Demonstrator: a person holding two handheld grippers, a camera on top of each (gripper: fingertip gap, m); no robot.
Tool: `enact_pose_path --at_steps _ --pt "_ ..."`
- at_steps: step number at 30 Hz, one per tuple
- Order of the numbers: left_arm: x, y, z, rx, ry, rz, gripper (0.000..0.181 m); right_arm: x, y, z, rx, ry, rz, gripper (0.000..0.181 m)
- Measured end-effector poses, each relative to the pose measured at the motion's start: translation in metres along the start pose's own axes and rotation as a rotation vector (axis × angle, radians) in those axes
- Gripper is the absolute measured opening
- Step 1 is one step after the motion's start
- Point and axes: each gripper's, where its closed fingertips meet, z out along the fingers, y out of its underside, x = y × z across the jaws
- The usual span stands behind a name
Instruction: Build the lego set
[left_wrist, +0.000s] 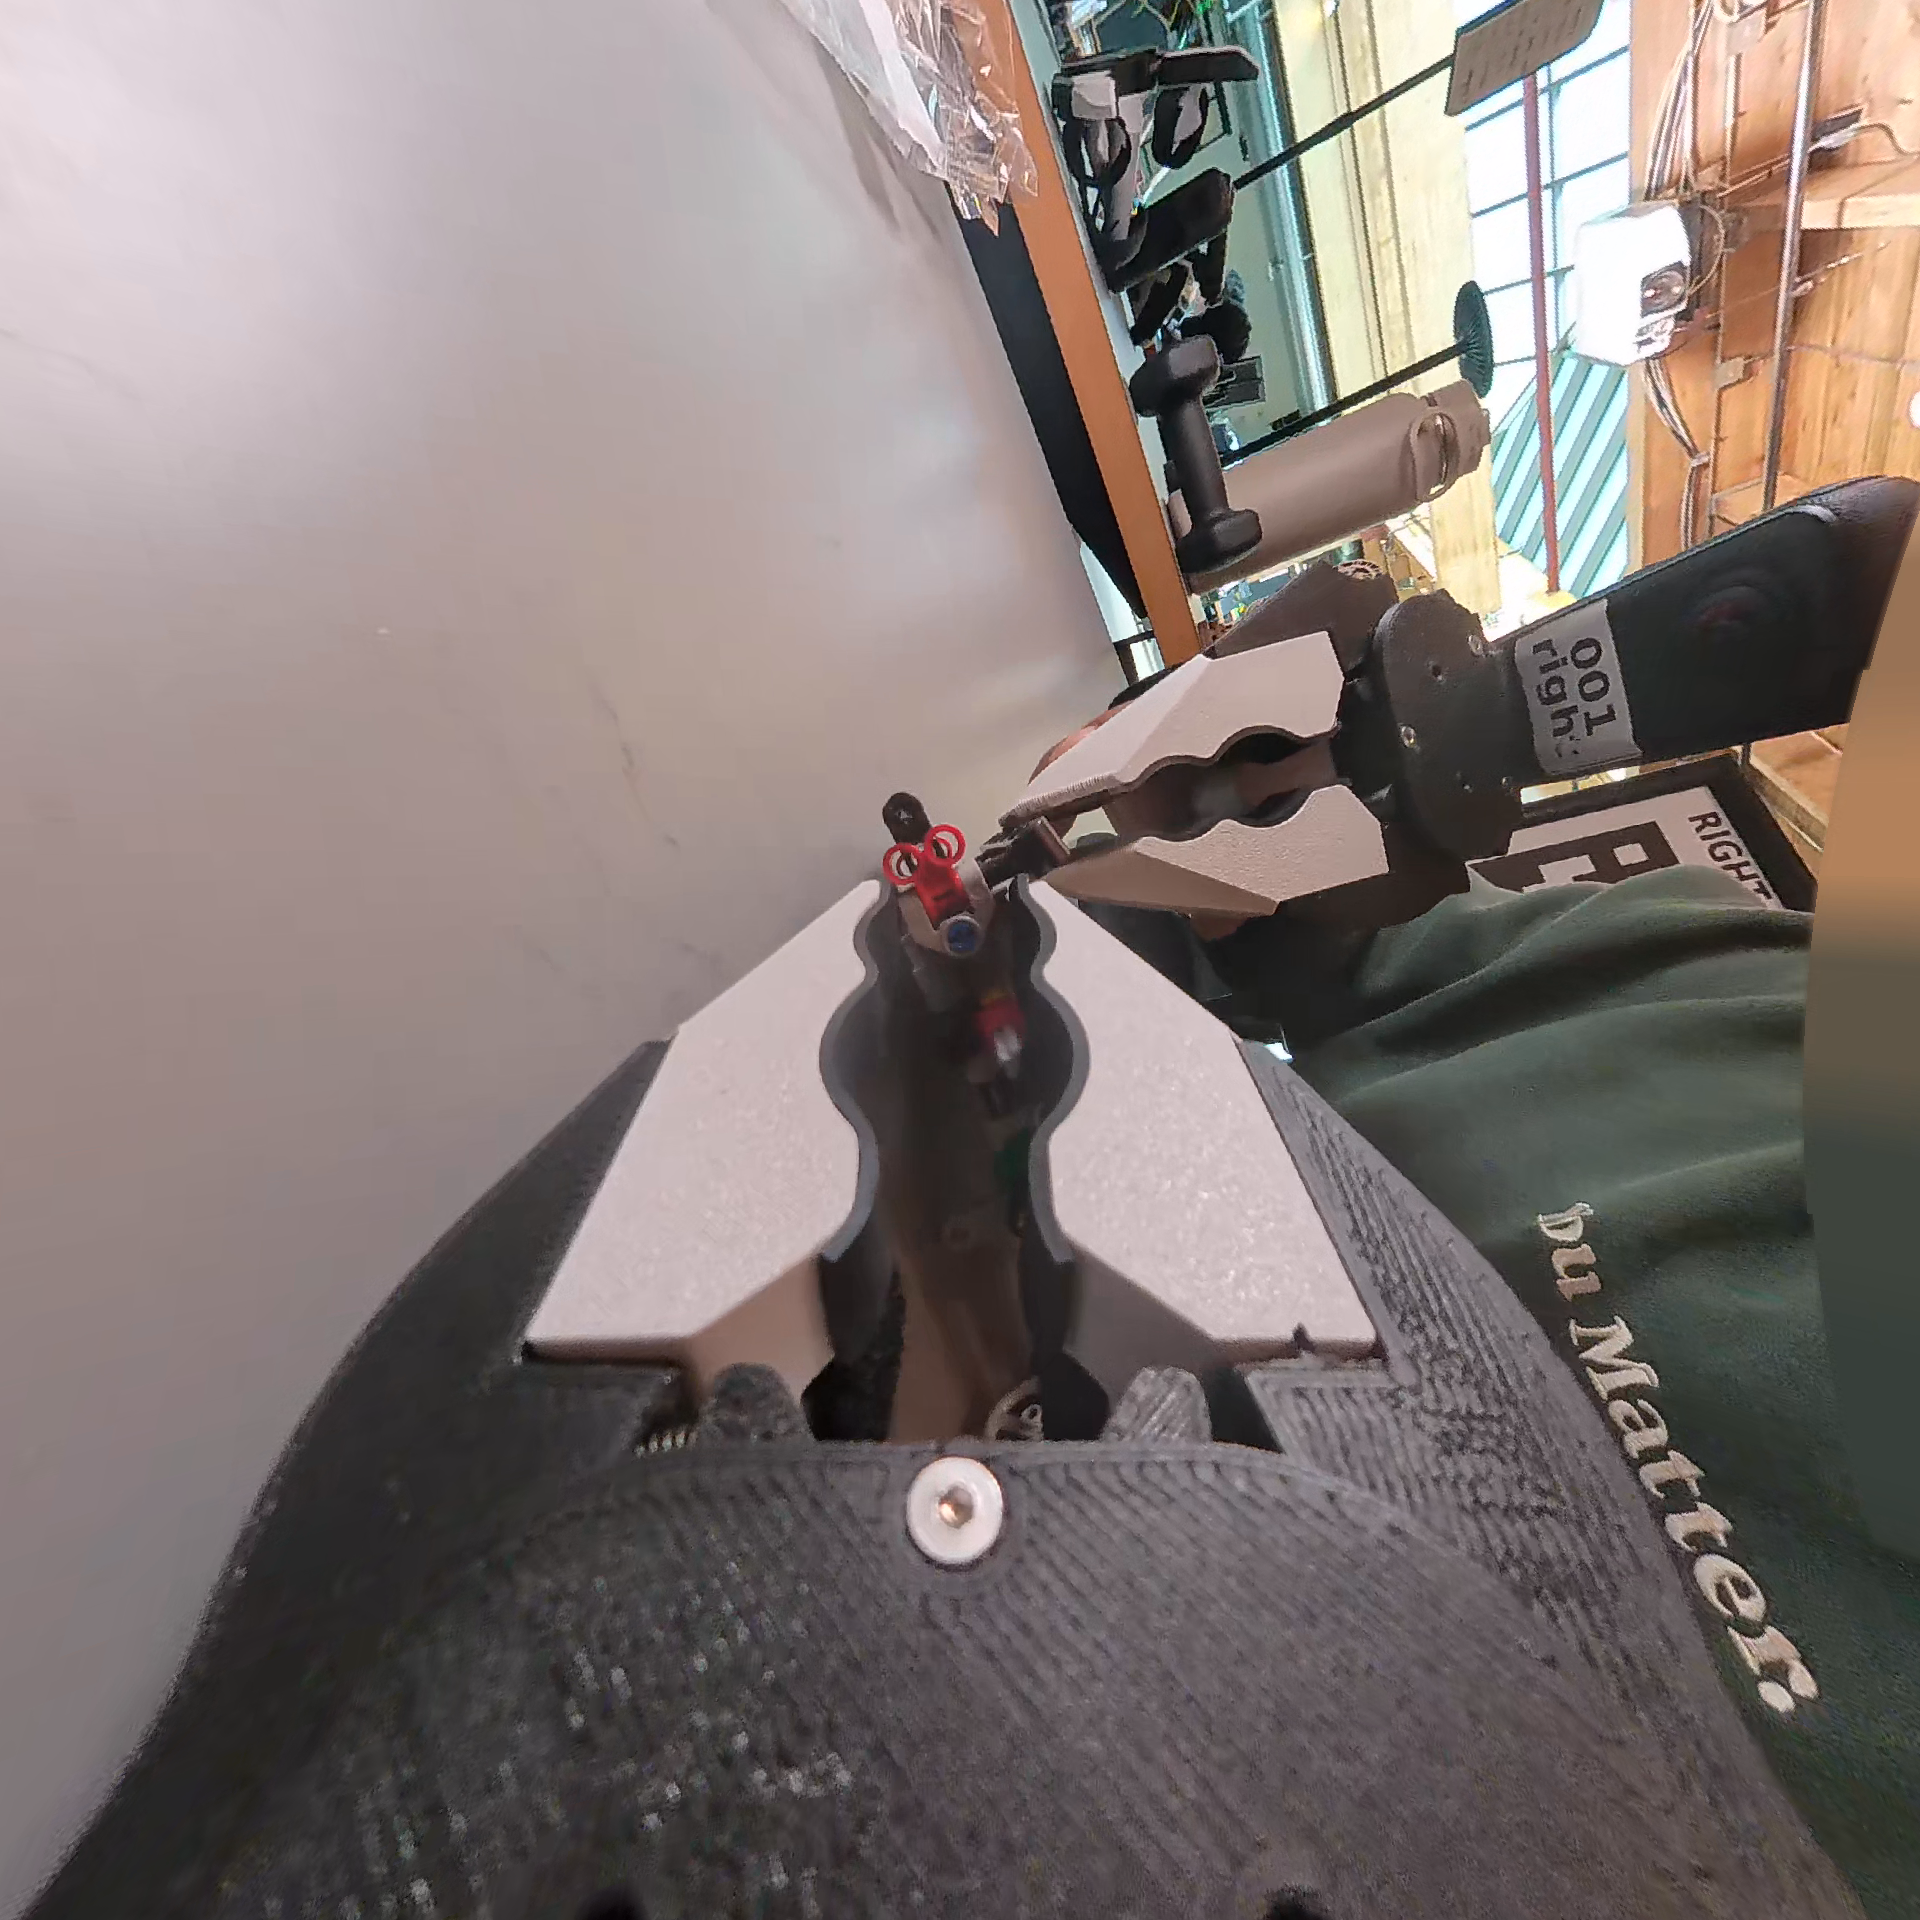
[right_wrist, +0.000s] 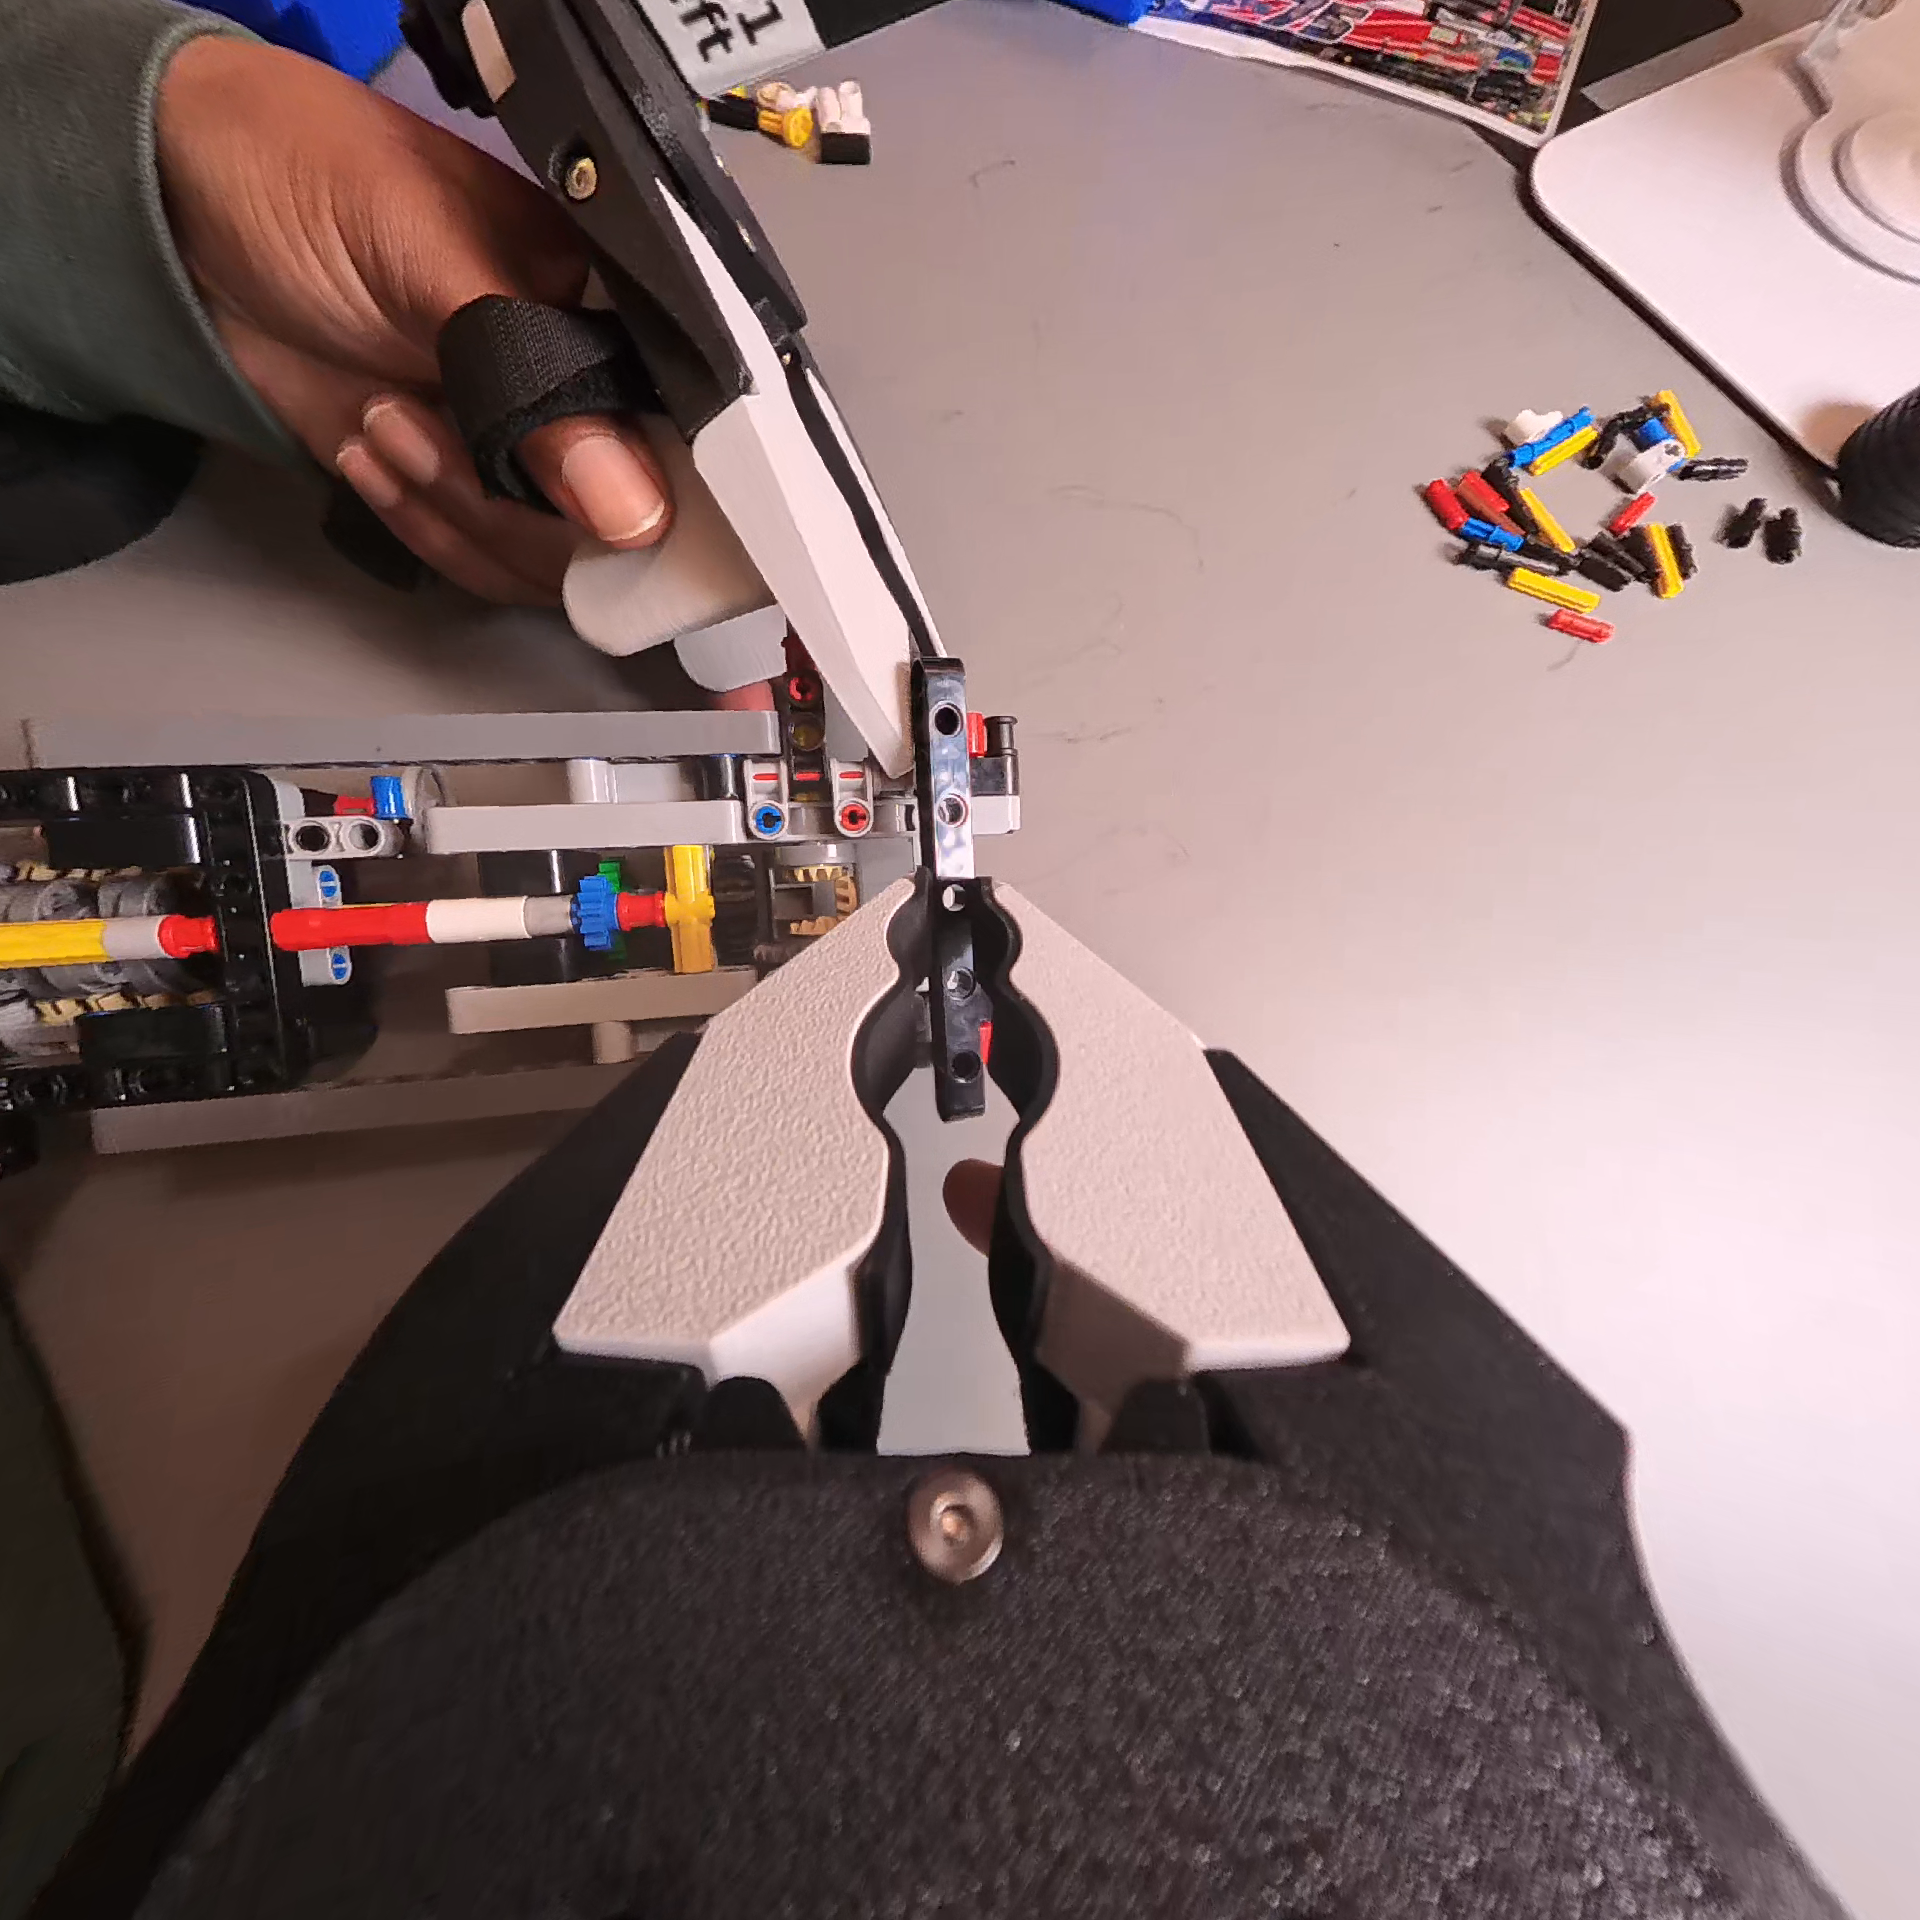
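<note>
Bench (right_wrist: 1299, 935), grey, matte: bare to the right of and beyond the black perforated lego beam (right_wrist: 948, 790).
Obstacles, left: long grey-and-black lego chassis with red, yellow and blue axles (right_wrist: 416, 894), lying flat, touching the beam.
Above left: left tool (right_wrist: 894, 727), white-fingered, slanting down onto the chassis end beside the beam; bare hand (right_wrist: 395, 343) behind it.
Far right: loose pile of small multicoloured pins (right_wrist: 1579, 509); white flat stand base (right_wrist: 1745, 229). Open lane between pile and beam.

— Colours on the lego model (right_wrist: 416, 883)?
— Grey frame, black beams, a red, white and yellow axle, and a blue gear.
— Beside the model?
— A glossy black beam (right_wrist: 951, 800) at its end; loose pins (right_wrist: 1569, 509) well right of it are red, yellow, blue and black on the pale grey table (right_wrist: 1299, 831).
</note>
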Motion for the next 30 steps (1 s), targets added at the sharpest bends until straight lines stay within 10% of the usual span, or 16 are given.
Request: enact_pose_path --at_steps 13,30 --pt "0.003 0.006 0.0 0.007 0.0 0.014 0.019 -0.007 0.002 0.0 0.009 0.083 0.044 0.006" --pt "0.011 0.004 -0.002 0.027 0.046 0.087 0.019 -0.008 -0.008 -0.007 0.141 -0.276 0.17 0.005"
